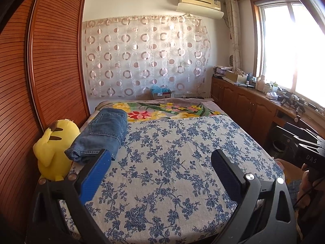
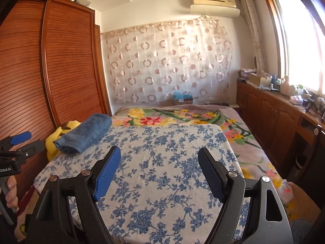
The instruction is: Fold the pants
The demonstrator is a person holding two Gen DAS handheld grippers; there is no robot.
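Jaws wide, empty; jeans [image 1: 103, 132] folded, beside plush toy [image 1: 52, 148].

The folded pants [image 1: 101, 132] lie at the left edge of the bed [image 1: 182, 152], a plush toy [image 1: 53, 148] touching their left side, a wardrobe [image 1: 50, 61] beyond.

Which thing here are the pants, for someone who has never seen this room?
Find the bed's blue-flowered cover. At its left edge, by the wooden wardrobe, lie the folded jeans: a blue denim bundle against a yellow plush toy.
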